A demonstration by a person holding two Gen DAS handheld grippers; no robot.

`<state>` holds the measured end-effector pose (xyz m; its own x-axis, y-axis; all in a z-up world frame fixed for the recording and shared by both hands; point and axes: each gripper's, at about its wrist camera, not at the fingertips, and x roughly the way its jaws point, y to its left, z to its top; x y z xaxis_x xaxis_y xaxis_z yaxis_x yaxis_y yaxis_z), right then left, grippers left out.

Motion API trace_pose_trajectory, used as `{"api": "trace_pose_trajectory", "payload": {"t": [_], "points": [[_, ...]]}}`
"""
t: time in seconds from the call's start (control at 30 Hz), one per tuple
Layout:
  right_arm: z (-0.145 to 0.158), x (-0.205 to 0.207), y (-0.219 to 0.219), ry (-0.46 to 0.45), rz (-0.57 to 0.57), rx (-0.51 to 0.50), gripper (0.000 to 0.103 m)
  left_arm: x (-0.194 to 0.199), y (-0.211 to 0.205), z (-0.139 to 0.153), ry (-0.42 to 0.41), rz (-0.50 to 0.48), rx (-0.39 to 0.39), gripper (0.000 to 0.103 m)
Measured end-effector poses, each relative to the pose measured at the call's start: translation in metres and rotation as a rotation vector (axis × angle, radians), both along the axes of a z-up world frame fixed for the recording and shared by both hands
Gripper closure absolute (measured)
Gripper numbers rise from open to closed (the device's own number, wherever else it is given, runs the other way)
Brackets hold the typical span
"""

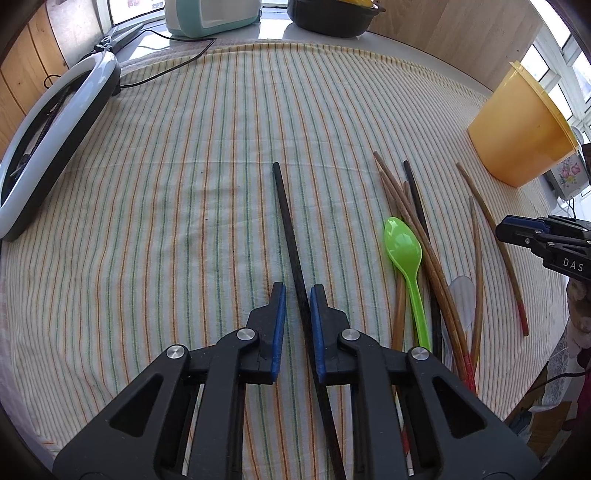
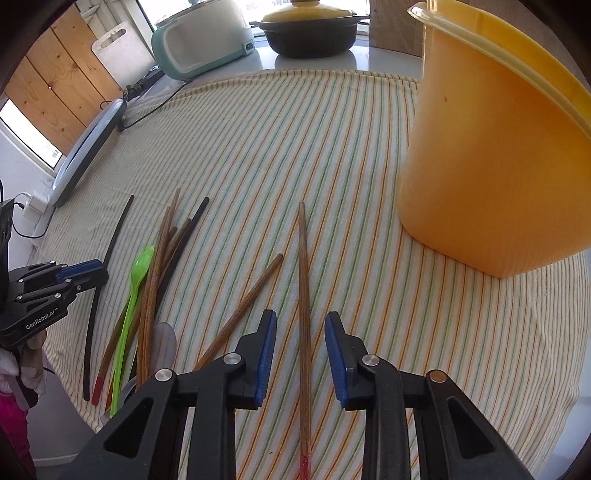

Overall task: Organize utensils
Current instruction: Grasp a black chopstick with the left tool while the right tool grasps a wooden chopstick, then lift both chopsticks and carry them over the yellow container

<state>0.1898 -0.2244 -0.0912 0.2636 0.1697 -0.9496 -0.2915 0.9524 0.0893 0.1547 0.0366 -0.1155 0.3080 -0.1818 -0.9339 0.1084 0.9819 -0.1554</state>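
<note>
A black chopstick (image 1: 290,236) lies on the striped cloth, running between the open fingers of my left gripper (image 1: 297,295); the right pad touches it, the left pad stands apart. A brown chopstick (image 2: 304,295) lies between the open fingers of my right gripper (image 2: 300,323), untouched. A green plastic spoon (image 1: 404,251) lies among several brown and black chopsticks (image 1: 421,236) to the right of the left gripper. The spoon (image 2: 138,273) and the pile (image 2: 162,258) also show in the right wrist view. A yellow plastic tub (image 2: 491,155) stands upright at the far right.
A striped cloth (image 1: 184,184) covers the table. A ring light (image 1: 51,136) lies at the left edge with its cable. A teal appliance (image 2: 203,40) and a black pot with a yellow lid (image 2: 310,33) stand at the back. A clear spoon (image 1: 463,295) lies under the pile.
</note>
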Motion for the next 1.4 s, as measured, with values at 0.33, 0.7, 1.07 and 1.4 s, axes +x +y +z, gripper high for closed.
{"api": "trace_pose_trajectory", "payload": {"t": [0.33,0.7,1.07,1.4], "points": [[-0.009,0.014,0.014,0.006,0.018,-0.062,0.099,0.003,0.005,-0.002,-0.017,0.016,-0.039,0.097],[0.021,0.004,-0.001,-0.068,-0.013,0.022,0.099,-0.007,0.027,0.030,-0.099,0.064,-0.113,0.099],[0.079,-0.024,-0.017,-0.230,-0.023,0.135,0.099,-0.014,0.020,0.094,-0.265,0.044,-0.155,0.100],[0.124,-0.051,-0.029,-0.416,-0.019,0.149,0.099,-0.013,-0.002,0.141,-0.389,0.000,-0.199,0.100]]}}
